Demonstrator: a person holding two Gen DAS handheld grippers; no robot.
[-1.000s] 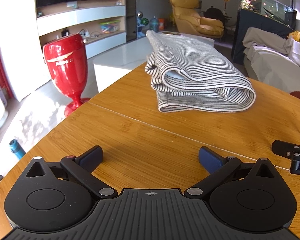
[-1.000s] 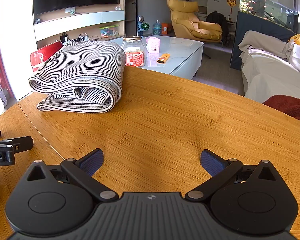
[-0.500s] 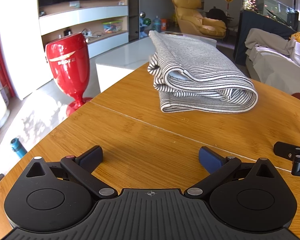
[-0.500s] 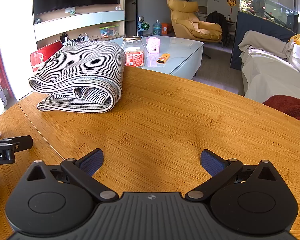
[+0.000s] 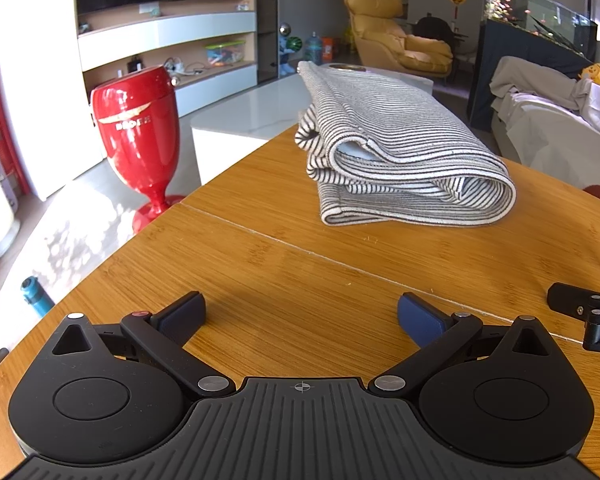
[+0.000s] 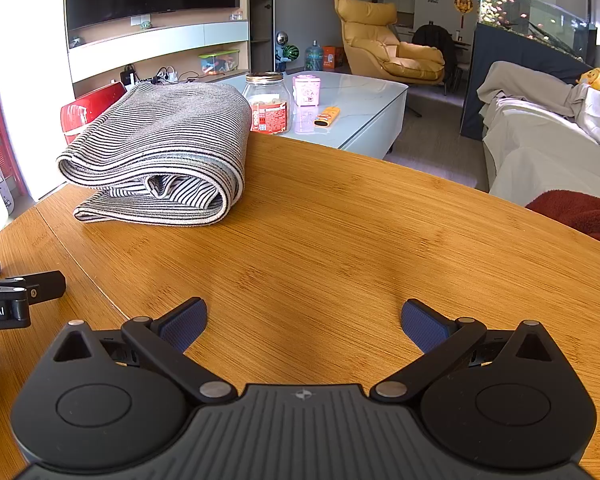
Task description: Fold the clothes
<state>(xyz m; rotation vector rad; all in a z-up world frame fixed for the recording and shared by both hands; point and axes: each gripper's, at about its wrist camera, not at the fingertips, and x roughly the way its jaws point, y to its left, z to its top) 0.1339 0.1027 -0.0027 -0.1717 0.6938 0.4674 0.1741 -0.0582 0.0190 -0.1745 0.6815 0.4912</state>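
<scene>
A black-and-white striped garment [image 5: 400,152] lies folded in a thick bundle on the wooden table [image 5: 300,264], toward its far edge. It also shows in the right wrist view [image 6: 160,156], at the left. My left gripper [image 5: 300,316] is open and empty, low over the table well short of the garment. My right gripper [image 6: 304,320] is open and empty, to the right of the garment and short of it. Each gripper shows at the edge of the other's view.
A red goblet-shaped object [image 5: 138,136] stands on the floor left of the table. A white coffee table [image 6: 360,100] beyond holds a glass jar [image 6: 269,102], a pink box and an orange item. A covered sofa [image 6: 548,140] and dark red cloth [image 6: 580,212] are on the right.
The left gripper's view has drifted slightly, so the garment sits a little further right and lower. The right gripper has not visibly moved. Both stay open.
</scene>
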